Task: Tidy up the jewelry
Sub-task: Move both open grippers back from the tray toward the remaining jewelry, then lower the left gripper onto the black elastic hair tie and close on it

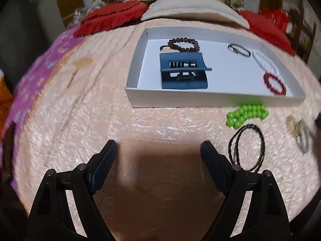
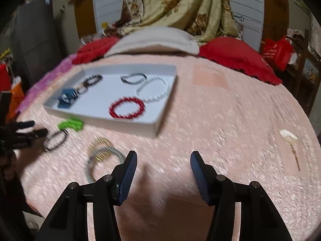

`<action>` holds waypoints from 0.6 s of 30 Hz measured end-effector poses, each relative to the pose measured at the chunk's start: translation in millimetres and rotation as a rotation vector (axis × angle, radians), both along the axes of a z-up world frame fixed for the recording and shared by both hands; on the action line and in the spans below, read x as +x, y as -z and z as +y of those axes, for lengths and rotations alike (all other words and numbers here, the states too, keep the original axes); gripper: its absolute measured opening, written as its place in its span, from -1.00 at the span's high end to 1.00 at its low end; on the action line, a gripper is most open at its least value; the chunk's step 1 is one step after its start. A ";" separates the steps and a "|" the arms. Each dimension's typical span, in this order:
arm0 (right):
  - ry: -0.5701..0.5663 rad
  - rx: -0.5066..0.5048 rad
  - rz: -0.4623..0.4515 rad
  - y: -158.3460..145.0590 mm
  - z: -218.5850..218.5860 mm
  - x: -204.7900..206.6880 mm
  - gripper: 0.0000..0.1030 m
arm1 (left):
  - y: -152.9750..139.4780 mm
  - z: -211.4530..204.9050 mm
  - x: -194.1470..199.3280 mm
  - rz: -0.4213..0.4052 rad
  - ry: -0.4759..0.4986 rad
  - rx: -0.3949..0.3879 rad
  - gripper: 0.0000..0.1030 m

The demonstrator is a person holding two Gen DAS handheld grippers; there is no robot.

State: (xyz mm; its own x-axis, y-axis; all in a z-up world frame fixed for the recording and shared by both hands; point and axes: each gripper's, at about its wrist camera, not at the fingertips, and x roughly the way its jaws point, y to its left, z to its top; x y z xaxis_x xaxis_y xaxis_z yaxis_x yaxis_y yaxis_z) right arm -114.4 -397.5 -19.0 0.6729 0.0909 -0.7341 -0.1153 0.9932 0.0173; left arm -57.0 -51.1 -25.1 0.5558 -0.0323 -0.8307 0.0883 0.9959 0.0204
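Note:
A white tray sits on the pink bedspread. In it lie a blue hair claw, a dark bead bracelet, a black band, a white bead bracelet and a red bead bracelet. Outside the tray lie a green bead bracelet, a black cord loop and silver-gold bangles. My left gripper is open and empty. My right gripper is open and empty, right of the bangles.
Red pillows and a cream pillow lie behind the tray. A floral blanket hangs at the back. A shell hairpin lies at the right on the bedspread. A purple cloth covers the left edge.

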 end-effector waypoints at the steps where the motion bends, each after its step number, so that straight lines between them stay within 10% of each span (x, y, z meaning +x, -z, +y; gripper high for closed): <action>1: 0.007 -0.006 0.019 4.0 -1.8 1.4 -0.04 | 1.0 2.7 1.1 0.009 -0.006 -0.021 -0.66; 9: 0.007 -0.020 0.085 23.3 -3.6 7.7 -0.06 | 6.3 4.5 4.1 0.016 -0.016 -0.031 -0.99; 16: 0.030 -0.015 0.065 26.8 -7.9 6.7 -0.50 | 5.0 2.5 0.3 -0.003 0.006 -0.043 -0.99; 18: 0.017 -0.026 0.087 28.5 -3.7 7.5 -1.00 | -0.6 -5.9 -5.0 -0.020 0.070 -0.095 -0.96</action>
